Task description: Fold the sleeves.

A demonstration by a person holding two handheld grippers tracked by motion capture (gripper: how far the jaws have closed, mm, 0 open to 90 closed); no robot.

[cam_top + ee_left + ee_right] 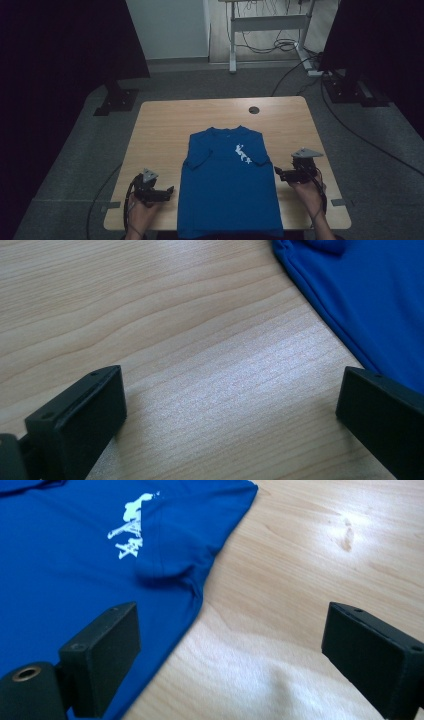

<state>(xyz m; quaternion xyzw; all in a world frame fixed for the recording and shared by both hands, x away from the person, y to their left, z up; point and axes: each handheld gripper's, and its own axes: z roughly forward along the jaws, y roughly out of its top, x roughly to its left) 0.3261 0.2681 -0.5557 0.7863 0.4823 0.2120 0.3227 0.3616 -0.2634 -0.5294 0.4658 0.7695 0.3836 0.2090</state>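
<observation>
High view: a blue cotton T-shirt with a white print (227, 185) lies flat at the near edge of the light wooden table (160, 125), hem overhanging. Left gripper (169, 191) and right gripper (278, 173) flank it, jaws wide apart, holding nothing.

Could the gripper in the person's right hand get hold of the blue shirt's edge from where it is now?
Probably yes. The right gripper sits open beside the shirt, with only bare table between its jaws and the shirt's side edge. Nothing blocks the way.
</observation>
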